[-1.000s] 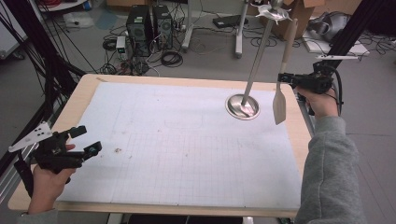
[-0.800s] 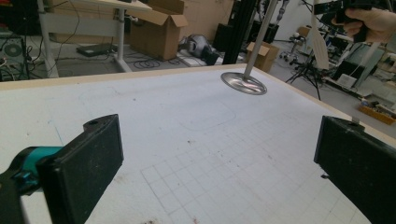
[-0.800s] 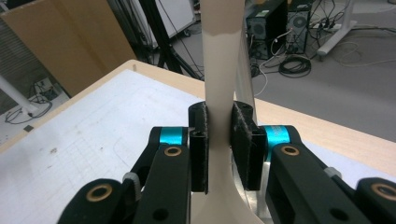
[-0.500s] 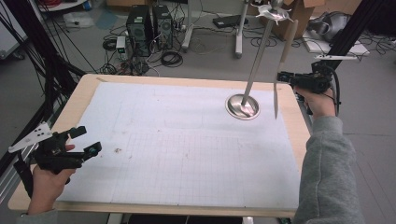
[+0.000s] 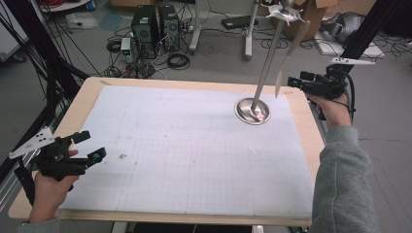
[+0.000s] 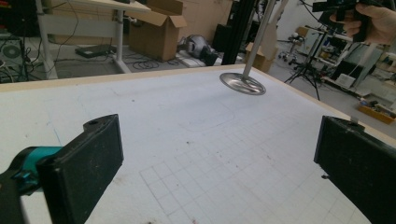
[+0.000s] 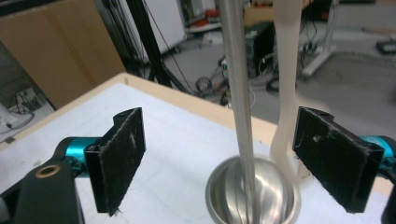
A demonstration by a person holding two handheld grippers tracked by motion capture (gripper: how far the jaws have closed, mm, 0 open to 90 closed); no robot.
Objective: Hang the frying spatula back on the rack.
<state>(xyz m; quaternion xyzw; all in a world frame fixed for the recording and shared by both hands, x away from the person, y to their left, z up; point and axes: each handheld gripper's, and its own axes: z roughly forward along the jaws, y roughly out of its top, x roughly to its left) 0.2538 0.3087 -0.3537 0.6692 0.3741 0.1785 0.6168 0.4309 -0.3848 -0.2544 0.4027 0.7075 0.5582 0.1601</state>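
1. The right gripper (image 5: 297, 81) hovered at the far right edge of the table (image 5: 204, 216), its jaws standing wide after having just been opening; nothing was pressed between the pads.
2. The pale spatula (image 5: 286, 58) hung from the top of the metal stand (image 5: 266, 68), just ahead of the right gripper's jaws. In the right gripper view the spatula (image 7: 286, 88) hung close beside the right-hand pad, whether touching it I could not tell.
3. The stand's pole (image 7: 239, 93) rose between the jaws farther off, its round base (image 7: 252, 196) below and ahead of them.
4. The left gripper (image 5: 87, 148) rested at the near left corner, jaws wide, holding nothing, well apart from the stand.
5. White gridded paper (image 5: 194, 145) covered the table.
6. Beyond the table lay computer towers (image 5: 155, 26), cables and a cardboard box (image 6: 159, 28).
7. No writing could be read.
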